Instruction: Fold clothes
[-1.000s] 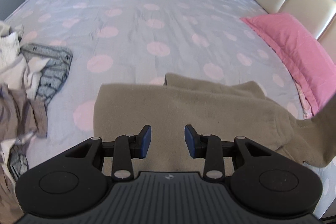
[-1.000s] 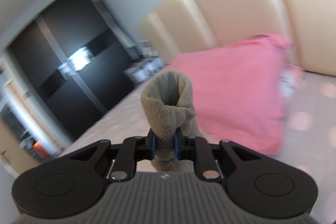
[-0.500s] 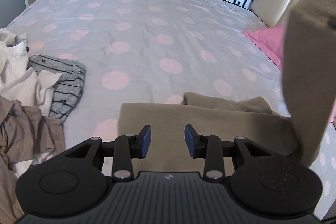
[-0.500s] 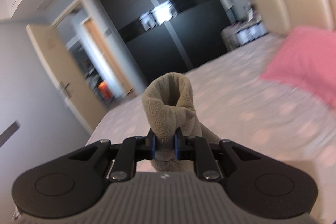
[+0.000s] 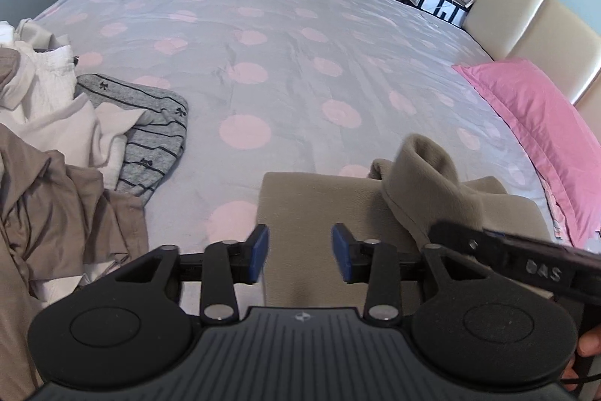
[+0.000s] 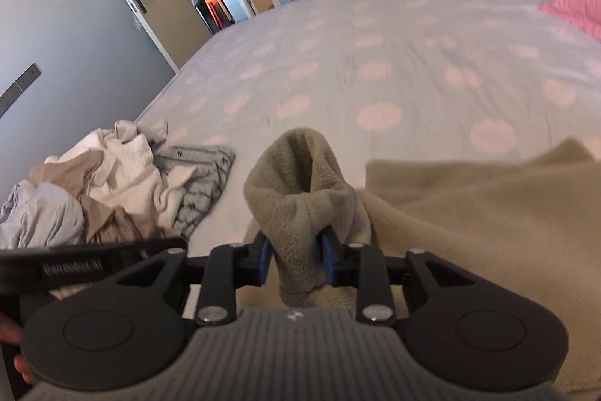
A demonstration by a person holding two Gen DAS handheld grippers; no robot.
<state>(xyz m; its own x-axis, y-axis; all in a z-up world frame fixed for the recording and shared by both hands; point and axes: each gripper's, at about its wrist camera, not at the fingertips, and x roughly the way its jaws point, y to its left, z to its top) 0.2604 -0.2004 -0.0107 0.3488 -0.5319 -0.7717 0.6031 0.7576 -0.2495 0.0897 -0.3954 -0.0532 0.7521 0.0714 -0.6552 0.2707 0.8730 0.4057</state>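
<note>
Left to right, vs the earlier frames:

Pile of unfolded clothes (image 5: 56, 153) sits on the left side of the bed (image 5: 285, 36), same spot as before. We see white, tan and pale pieces, with a grey striped garment (image 5: 157, 123) at its right edge. It only looks bigger in the left wrist view because the camera has tipped down.

Our left tool (image 5: 300, 252) hovers low over the near left edge of the olive fleece garment (image 5: 319, 209). Its blue pads are well apart and grip nothing, the same gap as 1.0 s and 0.5 s ago. The fleece body lies flat on the bed just ahead of it.

Our right tool (image 6: 295, 256) stays clamped on the fleece sleeve cuff (image 6: 300, 183), the pads pinching a bunched tube of fabric that stands up between them. A second ago it pointed at the pink pillow (image 5: 541, 134) and headboard, and half a second ago the sleeve hung high on the right of the left wrist view. Now the sleeve has come down and across: the cuff sits over the right part of the fleece body, close beside our left tool, and the right tool's black body enters the left wrist view from the right.

Pillow unchanged at the headboard side, well apart from the fleece body.
</note>
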